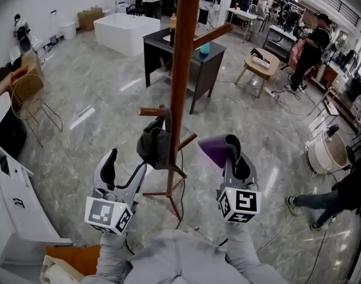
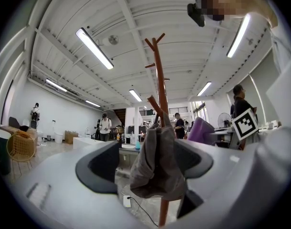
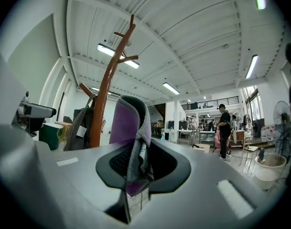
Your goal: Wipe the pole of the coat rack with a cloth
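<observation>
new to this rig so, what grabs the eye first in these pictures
The tall brown pole runs up the middle of the head view, with a grey bundle hanging from a low peg. Right of it, the right tongs are shut on a purple cloth, while the left tongs stand open beside the bundle.

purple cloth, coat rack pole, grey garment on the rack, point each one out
purple cloth (image 1: 215, 148), head view, on its raised fold
coat rack pole (image 1: 181, 70), head view, middle of the bare shaft
grey garment (image 2: 157, 163), left gripper view, middle of the hanging bundle
</observation>
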A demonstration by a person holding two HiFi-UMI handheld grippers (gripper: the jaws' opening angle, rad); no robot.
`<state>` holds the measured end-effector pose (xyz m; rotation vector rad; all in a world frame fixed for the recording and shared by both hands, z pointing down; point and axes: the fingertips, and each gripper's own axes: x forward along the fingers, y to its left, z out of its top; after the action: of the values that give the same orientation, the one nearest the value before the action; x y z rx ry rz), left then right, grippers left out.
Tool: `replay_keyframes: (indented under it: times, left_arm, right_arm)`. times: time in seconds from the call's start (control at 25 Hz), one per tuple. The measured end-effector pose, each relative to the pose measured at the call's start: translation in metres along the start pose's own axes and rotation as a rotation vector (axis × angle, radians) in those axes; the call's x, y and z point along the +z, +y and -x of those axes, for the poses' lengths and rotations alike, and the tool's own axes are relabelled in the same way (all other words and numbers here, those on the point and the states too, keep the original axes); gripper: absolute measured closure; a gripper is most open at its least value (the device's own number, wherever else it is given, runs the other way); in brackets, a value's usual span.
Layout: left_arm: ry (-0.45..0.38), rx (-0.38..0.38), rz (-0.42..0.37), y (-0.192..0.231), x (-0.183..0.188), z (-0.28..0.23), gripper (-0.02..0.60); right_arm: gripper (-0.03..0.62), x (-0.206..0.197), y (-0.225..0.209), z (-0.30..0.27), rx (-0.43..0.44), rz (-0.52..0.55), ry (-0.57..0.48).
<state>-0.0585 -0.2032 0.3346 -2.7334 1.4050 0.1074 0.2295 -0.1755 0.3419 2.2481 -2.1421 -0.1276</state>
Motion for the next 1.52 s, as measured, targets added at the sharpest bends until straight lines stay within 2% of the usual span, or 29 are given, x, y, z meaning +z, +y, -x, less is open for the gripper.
replay_keyframes:
  times: [1.52]
  left_arm:
    - [0.006, -0.006, 0.004, 0.003, -0.004, -0.009, 0.198]
  right_arm:
    - [0.545, -0.009, 0.012, -0.009, 0.021, 0.005, 0.014]
